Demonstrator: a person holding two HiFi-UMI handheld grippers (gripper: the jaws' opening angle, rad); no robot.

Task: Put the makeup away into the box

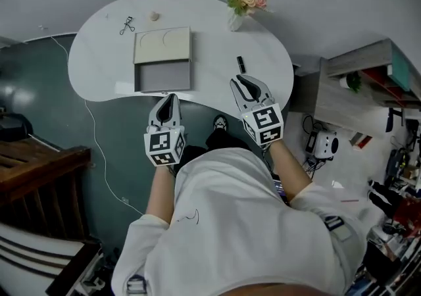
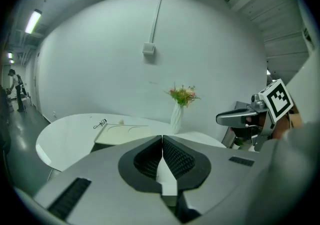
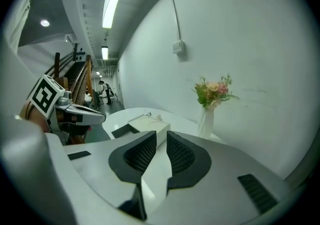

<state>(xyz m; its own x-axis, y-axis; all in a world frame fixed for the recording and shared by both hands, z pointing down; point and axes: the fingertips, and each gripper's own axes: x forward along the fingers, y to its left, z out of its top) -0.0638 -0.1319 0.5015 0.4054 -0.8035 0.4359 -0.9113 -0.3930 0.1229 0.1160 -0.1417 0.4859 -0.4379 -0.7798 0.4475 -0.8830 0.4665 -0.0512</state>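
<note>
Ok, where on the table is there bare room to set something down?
Widest bare patch: the table's left lobe, left of the box and nearer than the eyelash curler. Also free: the right end, beyond the black tube and nearer than the vase. Crowded: the back edge, with curler, a small round item and vase.

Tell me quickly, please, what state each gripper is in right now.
Left gripper: closed, jaws together, holding nothing.
Right gripper: partly open, a gap between the jaws, holding nothing.
</note>
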